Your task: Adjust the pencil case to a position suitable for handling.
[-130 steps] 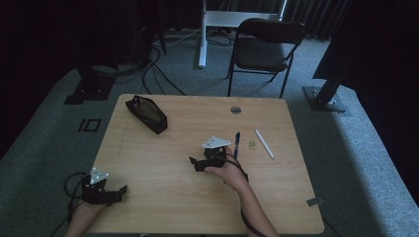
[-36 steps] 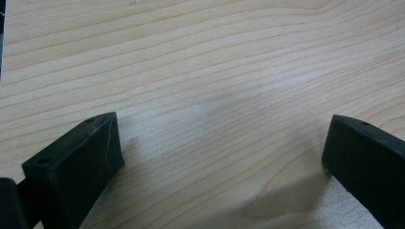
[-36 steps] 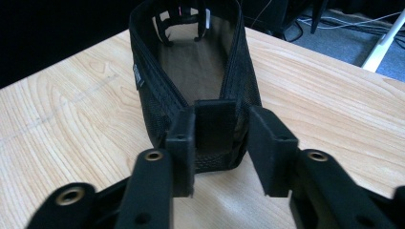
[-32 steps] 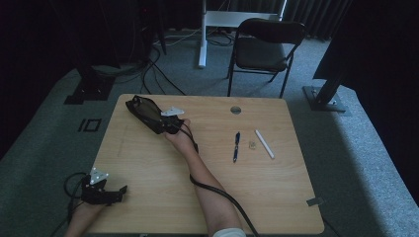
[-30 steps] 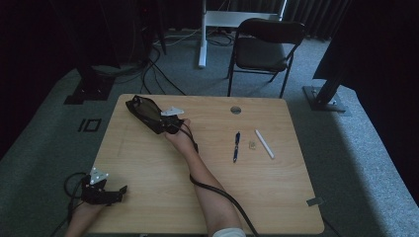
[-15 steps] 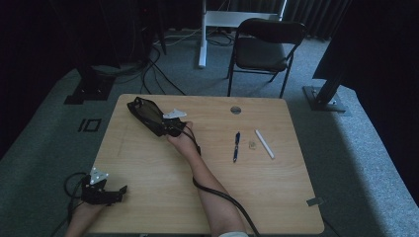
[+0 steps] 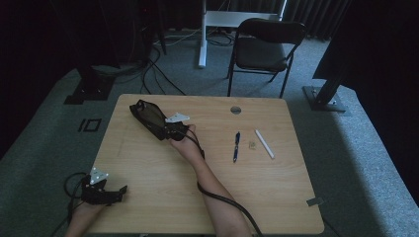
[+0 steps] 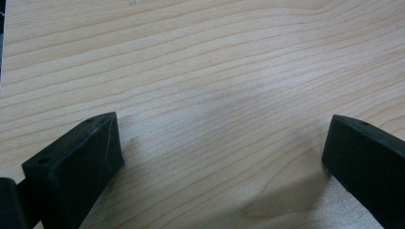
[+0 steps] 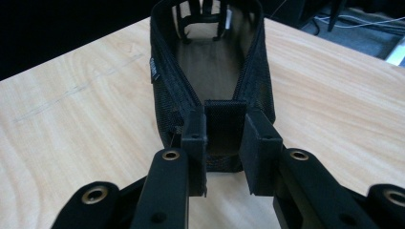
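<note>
A black mesh pouch (image 7: 147, 116) lies unzipped at the table's far left, its mouth gaping in the right gripper view (image 9: 210, 71). My right gripper (image 7: 168, 132) is at its near end, and the two jaws are shut on the pouch's black fabric end tab (image 9: 224, 129). My left gripper (image 7: 117, 190) rests at the near left corner of the wooden table (image 7: 276, 197). Its jaws stand wide open over bare wood (image 8: 222, 152) with nothing between them.
A blue pen (image 7: 236, 146), a small scrap (image 7: 252, 144) and a white stick (image 7: 264, 143) lie right of centre. A round cable hole (image 7: 235, 109) sits near the far edge. A black chair (image 7: 264, 49) stands beyond the table. The right gripper's cable trails off the near edge.
My right hand went from the table's middle to the pouch and took its near end. Over the last second it has drawn slightly toward the near side with the pouch. The left gripper stayed still.
</note>
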`<act>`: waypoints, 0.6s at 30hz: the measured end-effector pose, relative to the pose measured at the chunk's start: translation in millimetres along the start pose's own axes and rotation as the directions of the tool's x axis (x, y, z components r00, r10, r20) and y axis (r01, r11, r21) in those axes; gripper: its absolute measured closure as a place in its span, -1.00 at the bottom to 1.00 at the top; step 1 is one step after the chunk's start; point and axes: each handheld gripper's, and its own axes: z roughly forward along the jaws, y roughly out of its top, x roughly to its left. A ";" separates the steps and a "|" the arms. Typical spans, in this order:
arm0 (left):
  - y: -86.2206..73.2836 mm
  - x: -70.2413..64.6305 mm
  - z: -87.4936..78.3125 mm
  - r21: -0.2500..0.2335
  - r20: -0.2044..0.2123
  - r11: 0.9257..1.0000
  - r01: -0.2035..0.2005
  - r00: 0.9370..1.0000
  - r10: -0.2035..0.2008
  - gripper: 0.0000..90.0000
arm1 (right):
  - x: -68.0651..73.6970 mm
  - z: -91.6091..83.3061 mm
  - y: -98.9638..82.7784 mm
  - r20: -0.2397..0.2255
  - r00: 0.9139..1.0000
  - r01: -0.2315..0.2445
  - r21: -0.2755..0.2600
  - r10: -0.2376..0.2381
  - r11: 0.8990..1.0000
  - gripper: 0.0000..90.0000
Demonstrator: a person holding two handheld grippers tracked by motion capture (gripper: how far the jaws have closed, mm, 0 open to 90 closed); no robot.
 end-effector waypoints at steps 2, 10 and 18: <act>0.0 0.0 0.0 0.000 0.000 1.000 0.000 1.000 0.000 -1.00 | 1.2 -3.1 -2.3 -0.002 1.000 -0.008 -0.005 0.008 1.000 0.62; -0.1 -0.1 0.0 0.000 0.001 1.000 0.002 1.000 -0.002 -1.00 | 3.2 -12.4 -11.4 -0.014 1.000 -0.020 -0.010 0.020 1.000 0.62; -0.1 -0.1 0.0 0.000 0.001 1.000 0.001 1.000 -0.001 -1.00 | 0.0 -28.2 -20.9 -0.014 1.000 -0.024 -0.017 0.023 1.000 0.62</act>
